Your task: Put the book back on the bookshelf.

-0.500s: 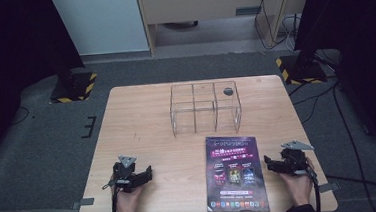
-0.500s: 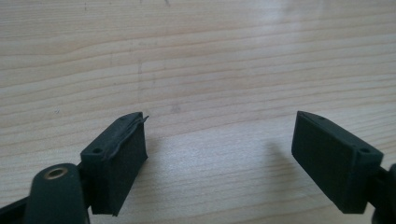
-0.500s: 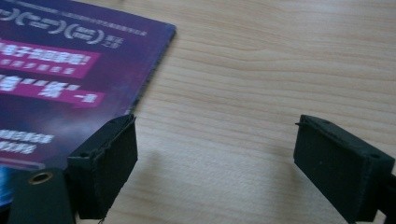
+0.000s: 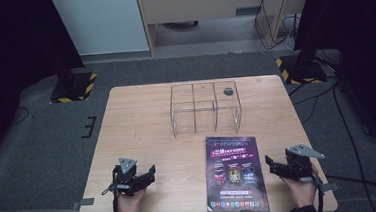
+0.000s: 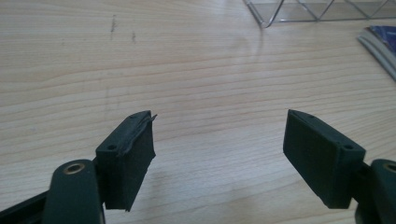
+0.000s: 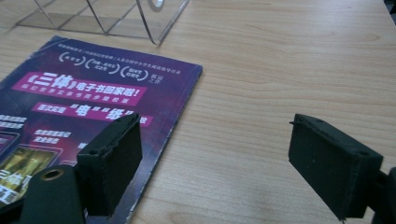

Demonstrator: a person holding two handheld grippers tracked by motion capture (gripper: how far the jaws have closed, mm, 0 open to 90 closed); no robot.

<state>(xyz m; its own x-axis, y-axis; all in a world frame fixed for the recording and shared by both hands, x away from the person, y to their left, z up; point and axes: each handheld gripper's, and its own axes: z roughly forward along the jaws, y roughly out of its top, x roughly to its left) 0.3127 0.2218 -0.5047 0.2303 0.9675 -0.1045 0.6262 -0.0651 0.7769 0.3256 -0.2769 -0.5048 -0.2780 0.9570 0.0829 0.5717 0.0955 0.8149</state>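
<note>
Two grippers are resting at the near edge of the worktop [image 4: 142, 119], both with jaws spread and nothing between them. Left gripper [image 4: 150, 173] is sitting well apart from the magazine [image 4: 235, 175]; right gripper [image 4: 271, 164] is pointing at its right edge, just beside it. Magazine is lying flat, cover up, in front of the clear organizer [image 4: 205, 108], untouched. Judging by this, work is not yet starting: grasping and moving are all remaining.

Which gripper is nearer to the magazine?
Right. The right gripper sits just off the magazine's right edge, jaws open; the left gripper rests farther away, across bare table to its left.
</note>
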